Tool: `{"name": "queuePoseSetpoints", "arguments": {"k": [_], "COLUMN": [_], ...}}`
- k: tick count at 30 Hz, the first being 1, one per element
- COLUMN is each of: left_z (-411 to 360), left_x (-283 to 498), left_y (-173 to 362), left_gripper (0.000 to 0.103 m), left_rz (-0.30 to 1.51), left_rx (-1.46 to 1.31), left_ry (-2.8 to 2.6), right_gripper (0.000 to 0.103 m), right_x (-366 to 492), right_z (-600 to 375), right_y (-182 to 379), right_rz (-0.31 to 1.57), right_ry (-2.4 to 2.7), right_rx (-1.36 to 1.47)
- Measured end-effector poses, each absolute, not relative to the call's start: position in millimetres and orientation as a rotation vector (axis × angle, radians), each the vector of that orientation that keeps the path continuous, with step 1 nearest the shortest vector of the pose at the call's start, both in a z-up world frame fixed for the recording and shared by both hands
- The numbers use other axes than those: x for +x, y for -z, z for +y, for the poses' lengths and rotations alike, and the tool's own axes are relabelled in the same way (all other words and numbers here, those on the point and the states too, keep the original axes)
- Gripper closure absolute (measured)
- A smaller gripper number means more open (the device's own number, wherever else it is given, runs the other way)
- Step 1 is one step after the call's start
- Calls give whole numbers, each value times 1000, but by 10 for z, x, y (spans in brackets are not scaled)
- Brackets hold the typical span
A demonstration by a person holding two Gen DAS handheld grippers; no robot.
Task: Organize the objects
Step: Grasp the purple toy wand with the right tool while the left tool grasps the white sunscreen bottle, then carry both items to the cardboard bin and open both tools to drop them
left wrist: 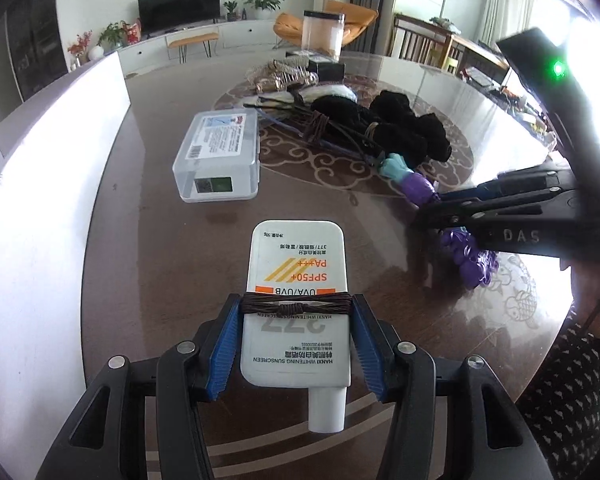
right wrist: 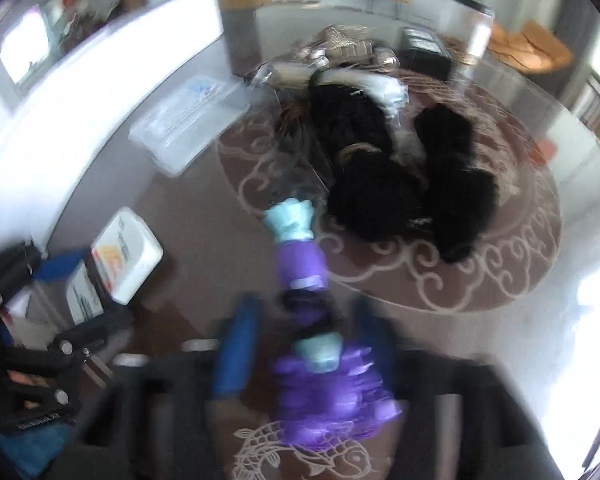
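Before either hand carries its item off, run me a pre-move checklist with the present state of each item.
1. Left gripper clamped on the sunscreen bottle: ok, both blue pads press its sides.
2. Brown cord seated around the bottle: ok, it crosses the front between the pads.
3. Right gripper closed on the purple toy: ok, though the right wrist view is blurred and the exact contact is unclear.
4. Toy free of the black bundle: cannot tell, its pale blue end lies right against the cords.
5. Clear plastic box ready to receive items: not ok, its lid is shut.
6. Grippers apart from each other: ok.
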State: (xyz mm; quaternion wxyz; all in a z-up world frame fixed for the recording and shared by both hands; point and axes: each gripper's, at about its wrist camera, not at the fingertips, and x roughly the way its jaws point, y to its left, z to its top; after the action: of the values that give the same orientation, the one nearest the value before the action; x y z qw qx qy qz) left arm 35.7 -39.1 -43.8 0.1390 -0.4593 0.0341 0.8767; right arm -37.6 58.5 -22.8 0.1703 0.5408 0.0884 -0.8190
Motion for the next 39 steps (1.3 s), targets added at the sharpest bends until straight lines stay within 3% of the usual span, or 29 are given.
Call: {"name": "queuePoseSetpoints", "arguments": {"k": [4,11,22,32,39], "left_z": [-394,-433,-933,-2130,-3009], "left_x": [469,661,824,862,642], "left_y": [332,-126,-837,-1126,-801], "left_gripper": [50,50,50,50,50], "left_rz": [75,65,-70,-174,-163], "left_rx": [-1250,-1070,-924,-972,-1256], "left_ry": [-2556,-2610,-2691,-2906,-3050], "right_gripper": [84,84,84,84,84], "right_x": [-221,173,387,160,-16], "right_z": [811,1147,812,-107,-1379], "right_y": [113,-466,-1159,-1431,-1497], "right_rz": [189,-126,-290,-374,-337], "right_ry": [2384,2462,2413,2216,2000], "right_rx": [1553,1353,1130,1074,1067]}}
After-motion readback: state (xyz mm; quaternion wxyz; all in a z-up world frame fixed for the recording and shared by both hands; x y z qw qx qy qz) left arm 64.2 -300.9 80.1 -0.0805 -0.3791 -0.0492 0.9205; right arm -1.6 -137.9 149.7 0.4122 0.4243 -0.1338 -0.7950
